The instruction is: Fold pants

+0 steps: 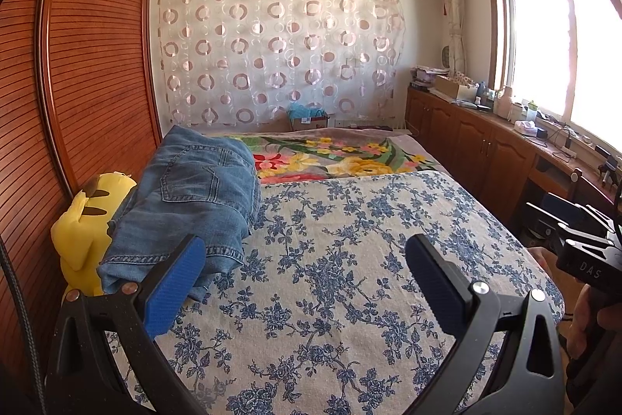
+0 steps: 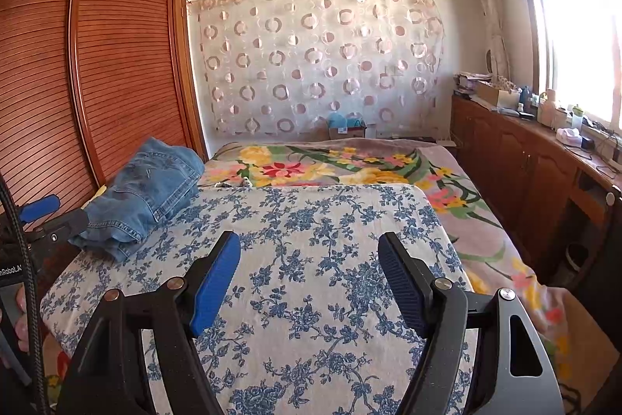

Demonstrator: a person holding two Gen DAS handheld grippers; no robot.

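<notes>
Folded jeans set aside at the bed's left edge, both grippers held empty over the cleared cover

The jeans (image 1: 194, 197) are seen folded into a compact stack at the far-left side of the blue-flowered cover (image 1: 350, 259), partly resting on a yellow plush toy (image 1: 83, 232) by the wardrobe (image 1: 97, 45), a placement that seems meant to keep the middle of the bed free as a working surface. The left gripper (image 1: 307, 282) is held just beside the stack's near hem, its fingers (image 1: 175, 286) spread apart with nothing between them; whether the left pad touches the denim cannot be told. The right gripper (image 2: 311, 282) is held over bare cover, well apart from the jeans, fingers likewise released and empty. With the fold apparently complete, both tools appear parked low and level, judged ready for a next garment or a rest
</notes>
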